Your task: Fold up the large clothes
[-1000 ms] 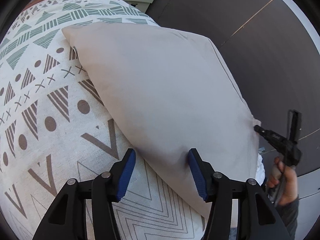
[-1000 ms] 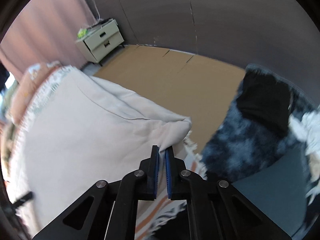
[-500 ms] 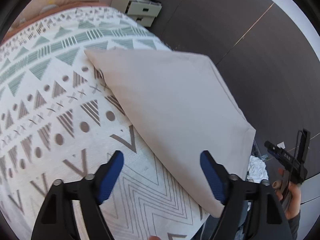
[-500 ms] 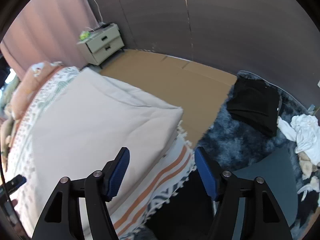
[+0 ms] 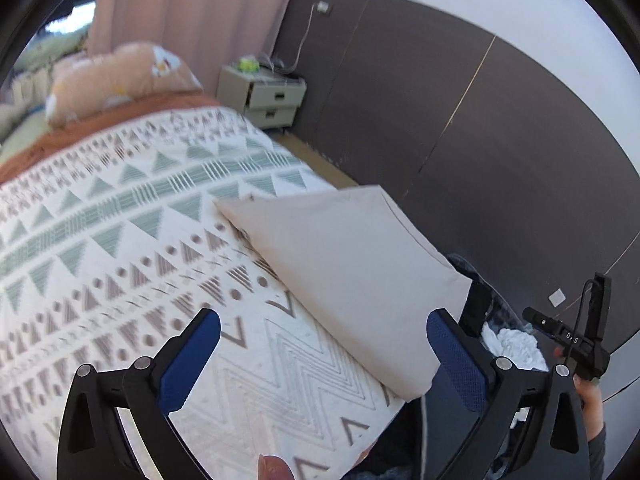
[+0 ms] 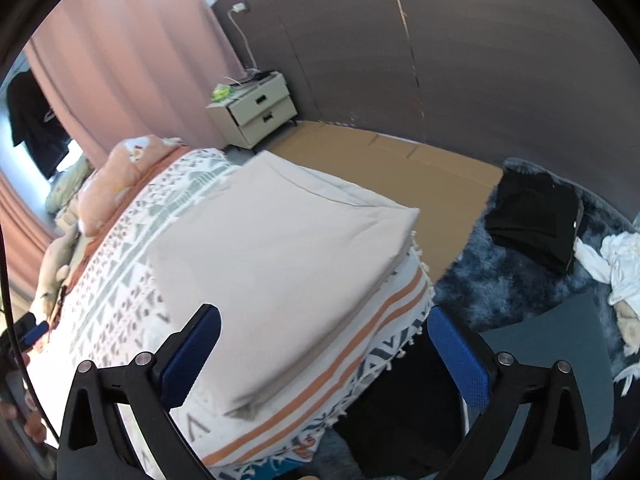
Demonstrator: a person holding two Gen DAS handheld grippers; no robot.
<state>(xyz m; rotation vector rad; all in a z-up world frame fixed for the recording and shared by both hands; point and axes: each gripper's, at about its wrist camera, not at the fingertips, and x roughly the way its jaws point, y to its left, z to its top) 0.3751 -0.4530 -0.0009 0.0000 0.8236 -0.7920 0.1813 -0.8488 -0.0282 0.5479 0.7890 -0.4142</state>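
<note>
A beige garment (image 5: 352, 268) lies folded into a flat rectangle on the patterned bedspread (image 5: 120, 240), near the bed's corner. My left gripper (image 5: 322, 344) hangs above the bed in front of it, jaws still opening wide, with nothing between them. In the right wrist view the same folded garment (image 6: 272, 264) rests on the bedspread (image 6: 120, 280). My right gripper (image 6: 324, 340) is above and behind it, jaws also opening, holding nothing. The right gripper's body (image 5: 576, 344) shows at the left view's right edge, in a hand.
A nightstand (image 6: 256, 116) stands by the dark wall past the bed. Pillows (image 5: 120, 76) and a pink curtain (image 6: 120, 60) lie at the head end. On the blue shaggy rug (image 6: 500, 276) sit a black garment (image 6: 536, 220) and white clothes (image 6: 616, 264). Cardboard (image 6: 400, 176) covers the floor.
Both grippers let go of the beige garment's edge, spread wide and lifted back from it. The garment now lies flat and folded on the bed.
</note>
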